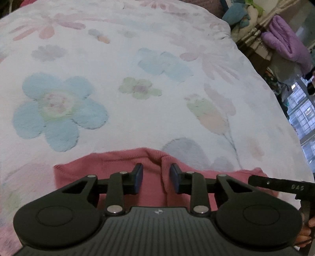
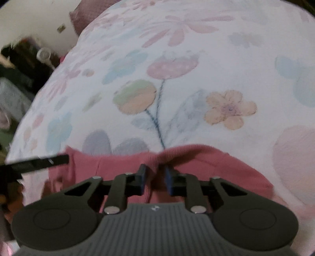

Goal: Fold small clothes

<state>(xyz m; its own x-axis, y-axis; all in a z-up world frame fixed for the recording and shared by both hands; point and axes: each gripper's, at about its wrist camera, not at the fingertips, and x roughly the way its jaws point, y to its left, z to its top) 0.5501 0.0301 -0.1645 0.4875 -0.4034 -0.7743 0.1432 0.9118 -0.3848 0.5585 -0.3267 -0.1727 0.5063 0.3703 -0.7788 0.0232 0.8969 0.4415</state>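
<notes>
Two grippers hang over the pink top (image 1: 149, 163) at six o'clock on the flowery bed (image 1: 137, 78). Left gripper (image 1: 156, 178) and right gripper (image 2: 154, 180) both stand apart, holding nothing. Next, I think: pinch an edge and fold.

Right tool (image 2: 154, 173) jaws apart over pink garment (image 2: 206, 163), floral blanket (image 2: 196, 98).

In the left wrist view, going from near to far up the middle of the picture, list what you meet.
Left gripper → pink garment → flowered blanket → dark cushion at the far top edge.
</notes>
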